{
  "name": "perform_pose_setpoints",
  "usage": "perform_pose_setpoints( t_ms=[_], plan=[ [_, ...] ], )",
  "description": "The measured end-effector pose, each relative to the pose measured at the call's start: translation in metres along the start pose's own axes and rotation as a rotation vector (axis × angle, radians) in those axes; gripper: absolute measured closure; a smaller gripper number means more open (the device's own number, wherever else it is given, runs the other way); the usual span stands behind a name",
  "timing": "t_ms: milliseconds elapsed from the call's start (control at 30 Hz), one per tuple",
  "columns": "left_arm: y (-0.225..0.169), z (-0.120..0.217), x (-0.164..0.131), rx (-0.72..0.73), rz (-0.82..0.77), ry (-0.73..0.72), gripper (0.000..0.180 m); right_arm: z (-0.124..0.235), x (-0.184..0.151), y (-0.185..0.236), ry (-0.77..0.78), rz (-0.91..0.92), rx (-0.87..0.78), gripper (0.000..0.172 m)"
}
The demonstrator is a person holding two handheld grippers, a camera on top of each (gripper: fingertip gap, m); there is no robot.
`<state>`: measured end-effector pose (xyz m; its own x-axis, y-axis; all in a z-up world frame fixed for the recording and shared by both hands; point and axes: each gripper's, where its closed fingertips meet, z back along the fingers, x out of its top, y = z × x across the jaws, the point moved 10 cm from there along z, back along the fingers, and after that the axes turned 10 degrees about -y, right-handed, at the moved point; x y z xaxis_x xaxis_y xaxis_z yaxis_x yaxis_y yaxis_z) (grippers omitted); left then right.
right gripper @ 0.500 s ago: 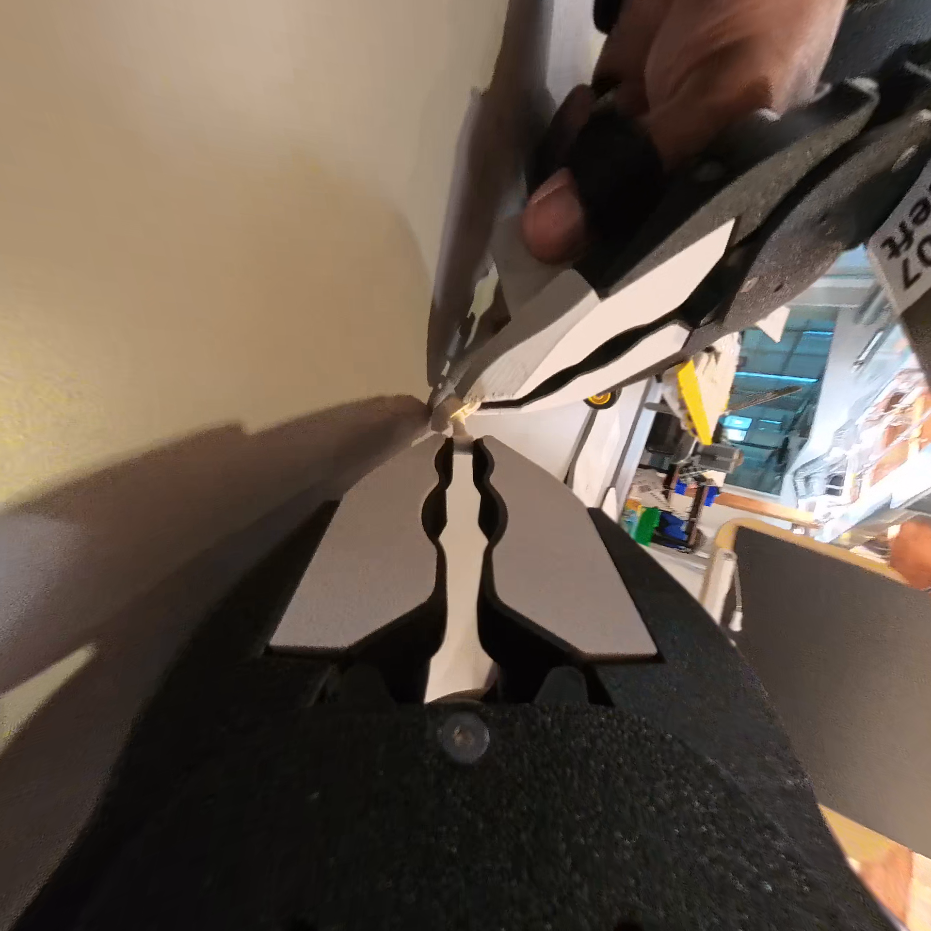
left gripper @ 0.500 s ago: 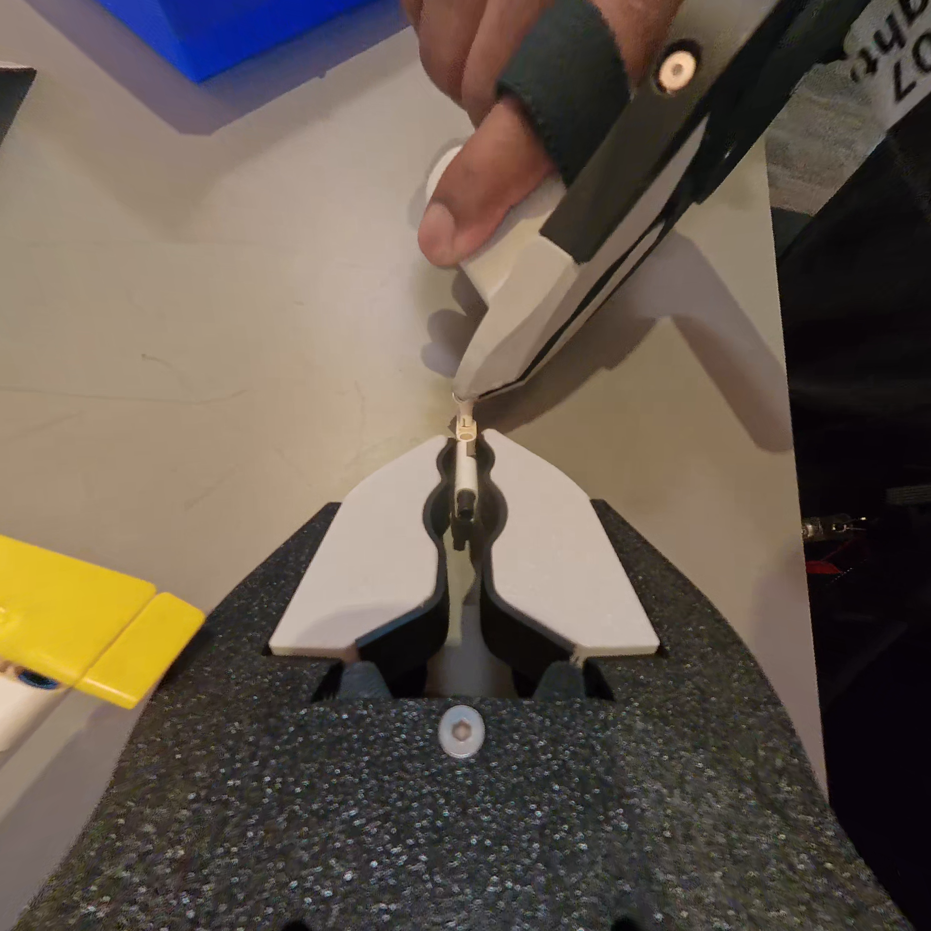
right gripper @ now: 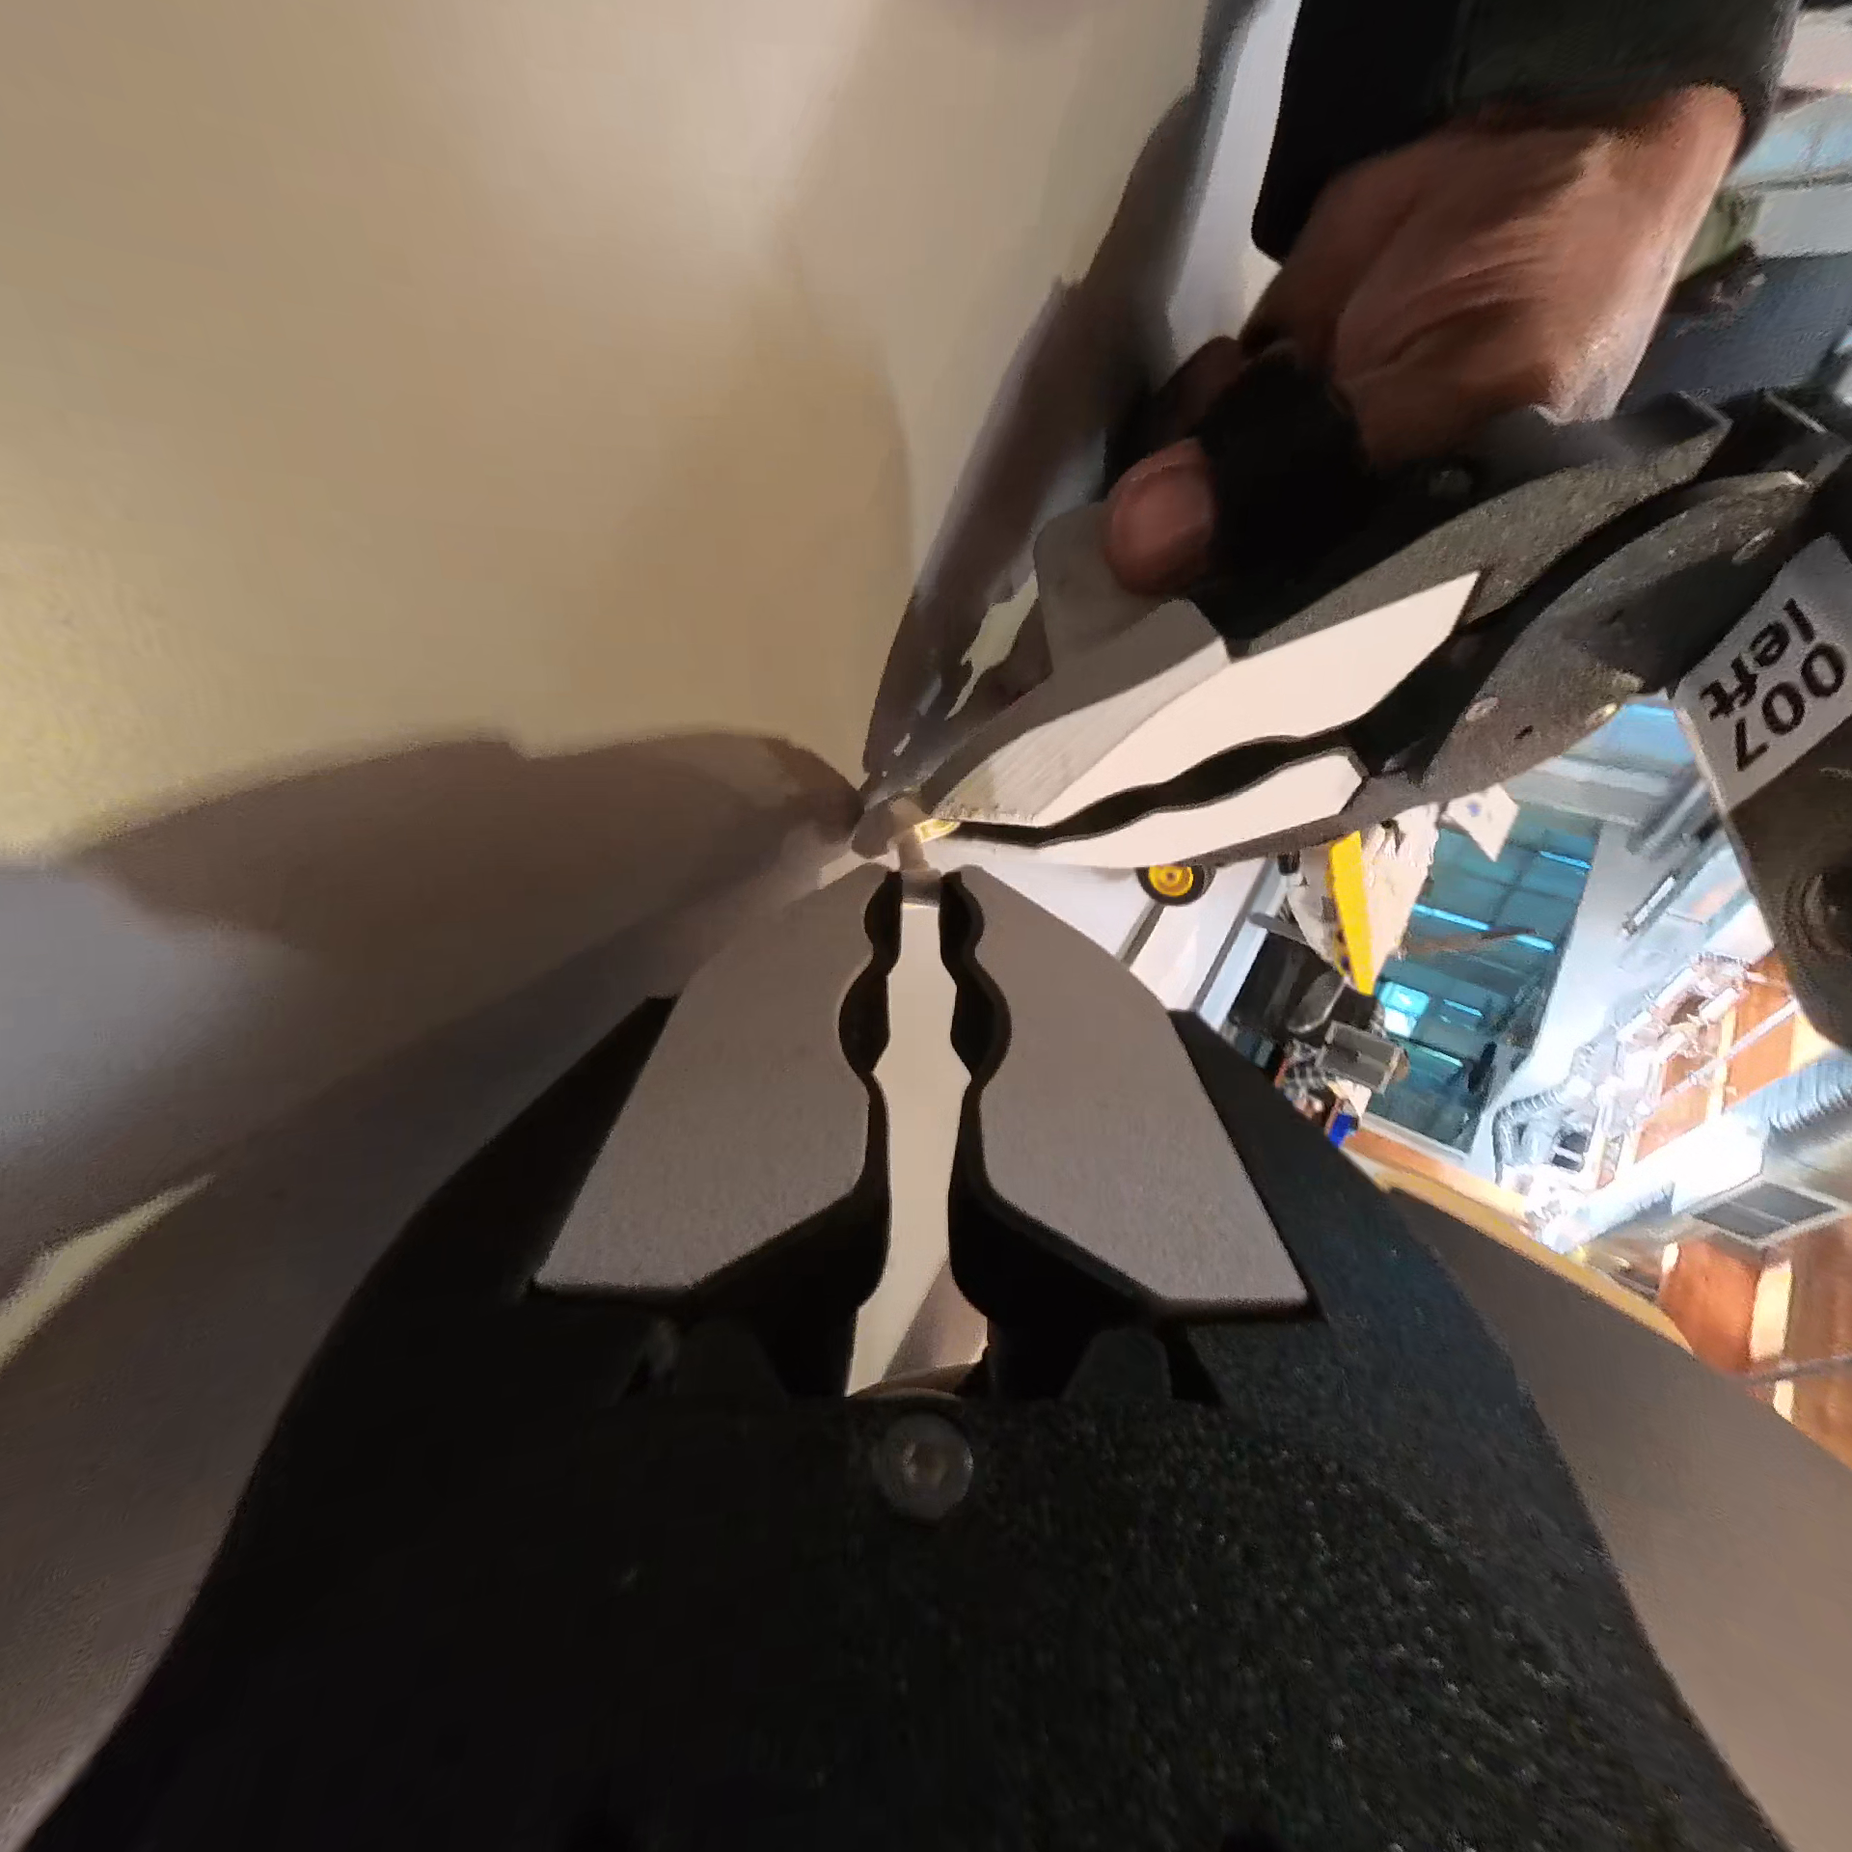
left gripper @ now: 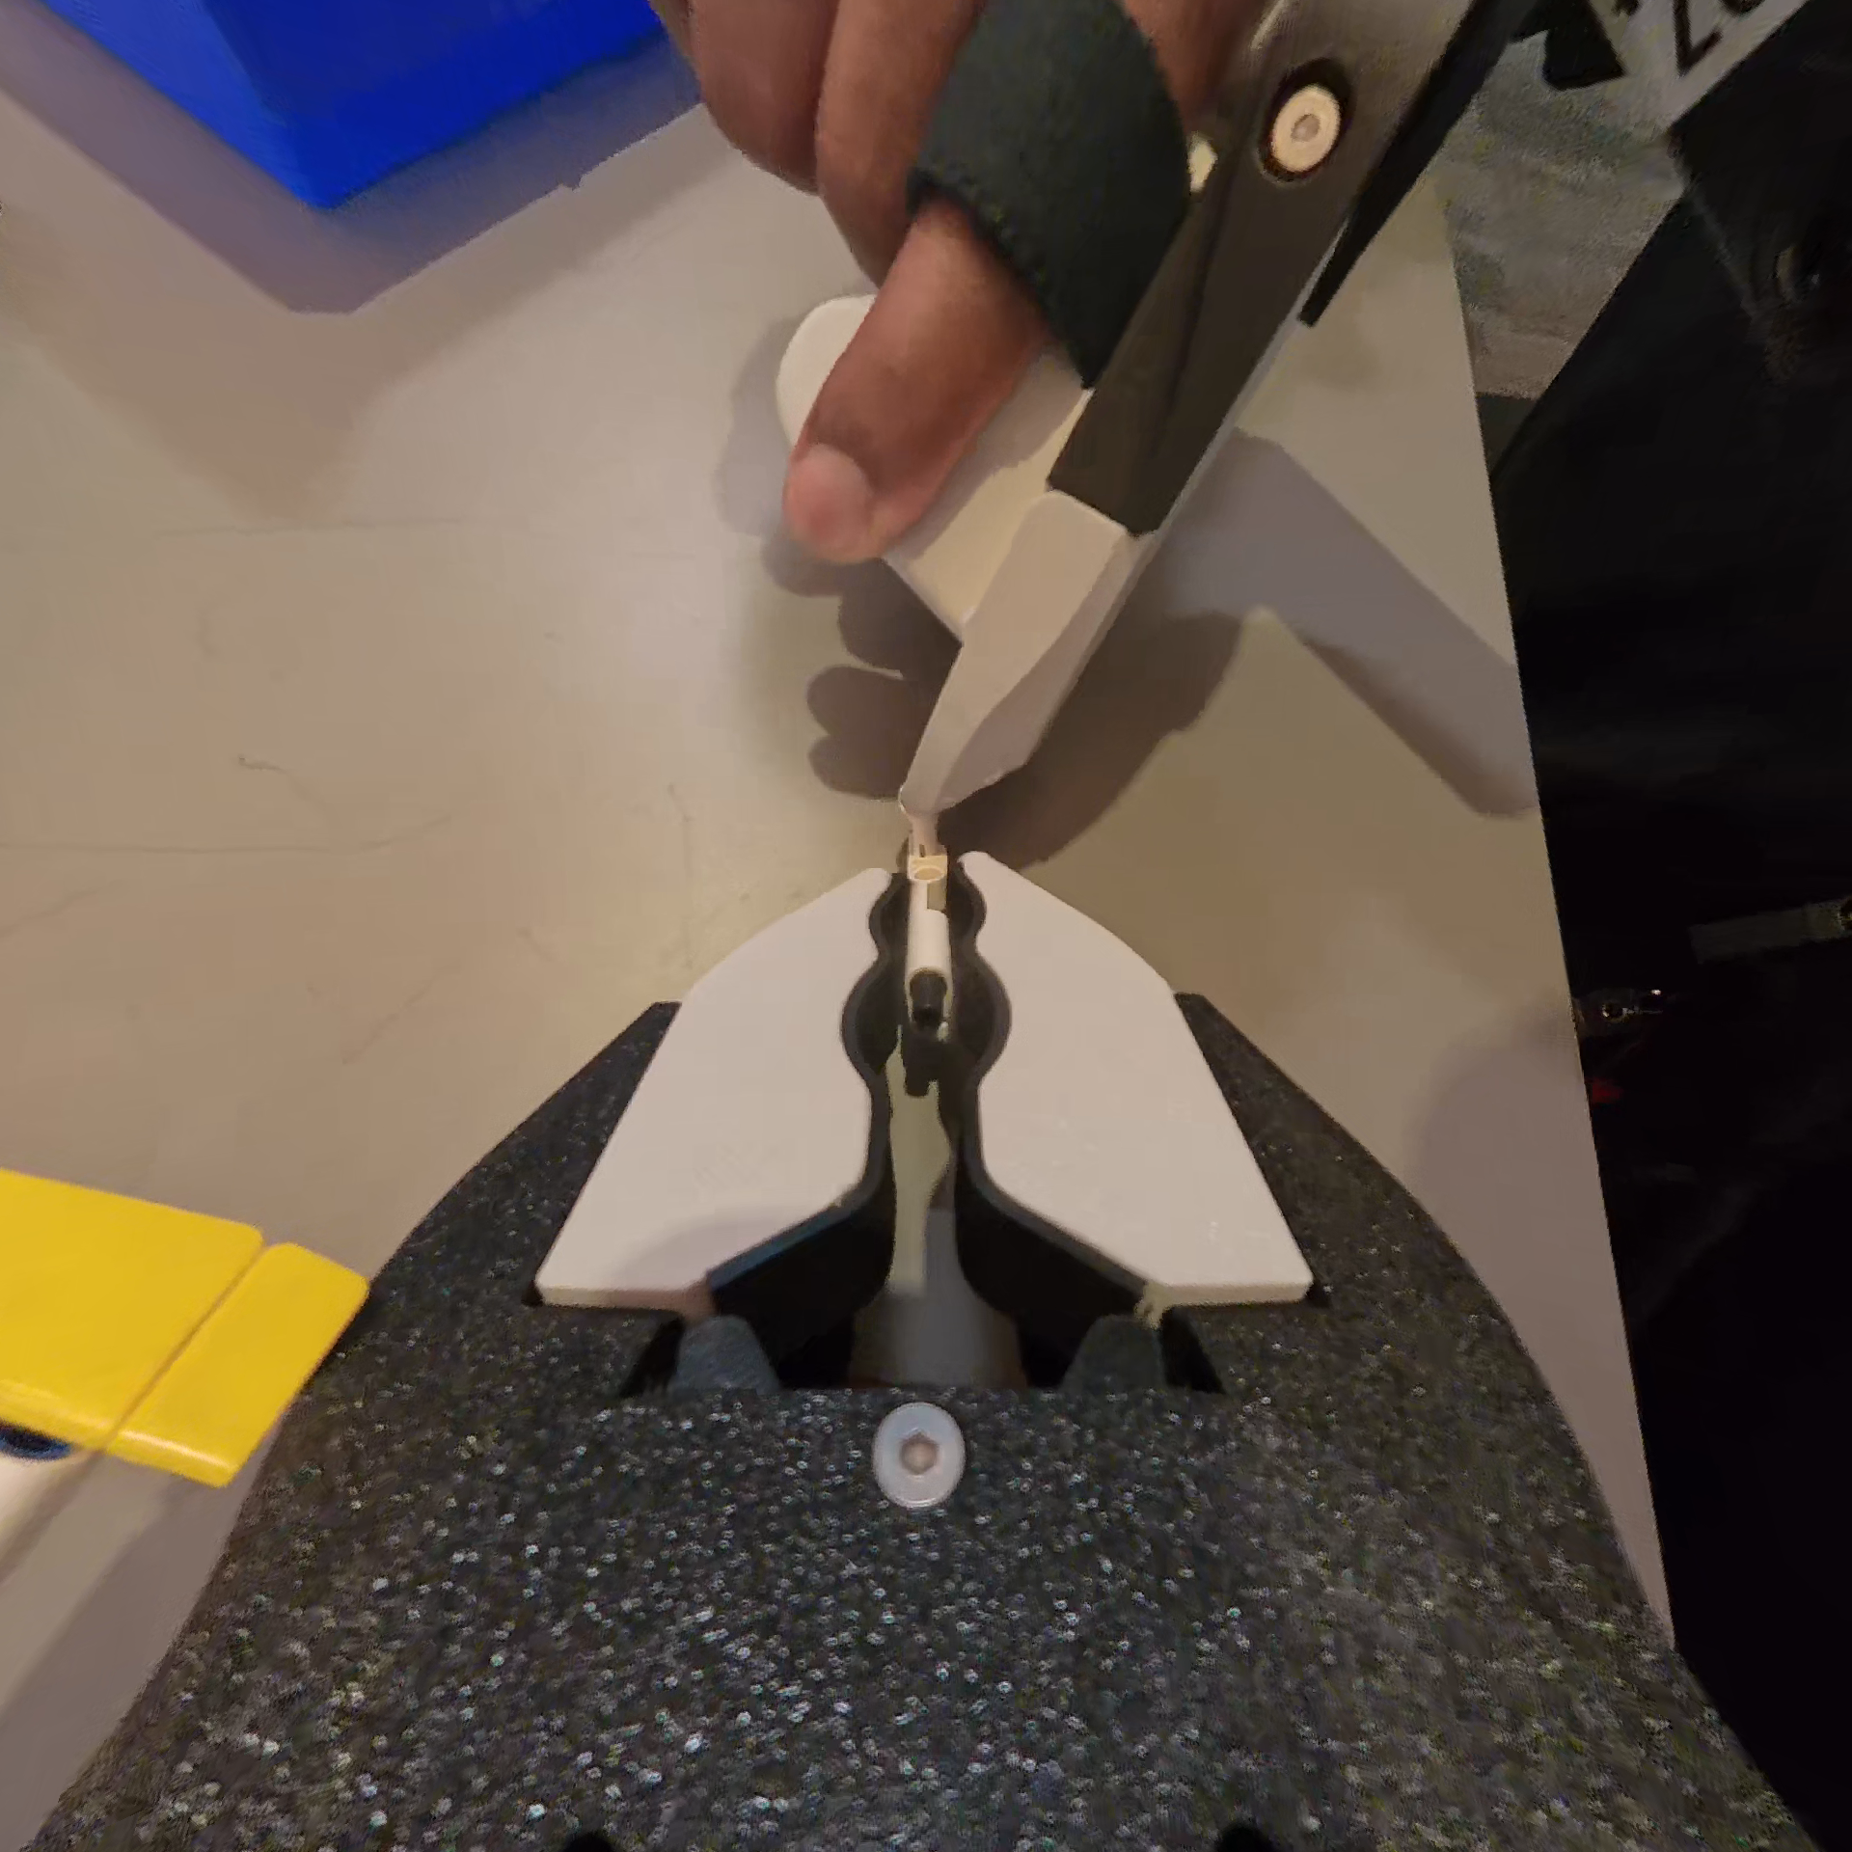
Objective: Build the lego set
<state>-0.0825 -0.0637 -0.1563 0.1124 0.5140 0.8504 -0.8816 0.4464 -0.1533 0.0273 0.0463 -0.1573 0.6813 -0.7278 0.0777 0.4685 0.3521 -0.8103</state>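
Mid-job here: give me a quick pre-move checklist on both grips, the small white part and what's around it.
1. Left gripper clamped on the small white rod piece: ok, its tips pinch the piece's front end.
2. Right gripper on the piece's front stub: ok, its closed tip meets the stub.
3. Pad contact on the right gripper: cannot tell, blurred in its own view.
4. Piece lifted off the beige table: cannot tell.
5. Yellow block away from both tips: ok.
6. Blue bin away from the tips: ok.

Bin [left gripper: 331, 90] far-left on table [left gripper: 351, 702]; brick [left gripper: 150, 1333] near-left.
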Motion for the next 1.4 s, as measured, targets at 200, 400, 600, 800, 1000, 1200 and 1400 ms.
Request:
perform_pose_setpoints(
  t_ms=[200,400,600,800,1000,1200,1400],
  plan=[
    [0.001,0.001,-0.001,-0.039,0.003,0.002,0.174,-0.001,-0.005,-0.005,-0.064,0.023,0.051,0.165],
    [0.001,0.001,-0.001,-0.039,0.006,-0.004,0.174,-0.001,-0.008,-0.005,-0.097,-0.022,0.045,0.165],
    [0.002,0.002,-0.002,-0.053,0.006,-0.008,0.174,-0.001,-0.008,-0.004,-0.111,-0.01,0.027,0.165],
    [0.002,0.002,-0.002,-0.085,0.002,-0.007,0.174,-0.001,-0.012,-0.005,-0.182,-0.046,0.039,0.165],
    [0.001,0.002,-0.001,-0.063,-0.024,-0.022,0.18,-0.002,-0.012,-0.007,-0.19,-0.188,0.052,0.165],
    [0.004,0.003,-0.002,0.005,-0.017,-0.027,0.18,-0.008,-0.017,-0.008,-0.147,-0.294,0.024,0.165],
    [0.003,0.014,0.0,0.071,-0.017,-0.13,0.18,-0.005,-0.029,-0.004,-0.146,-0.45,0.028,0.165]
  ],
)
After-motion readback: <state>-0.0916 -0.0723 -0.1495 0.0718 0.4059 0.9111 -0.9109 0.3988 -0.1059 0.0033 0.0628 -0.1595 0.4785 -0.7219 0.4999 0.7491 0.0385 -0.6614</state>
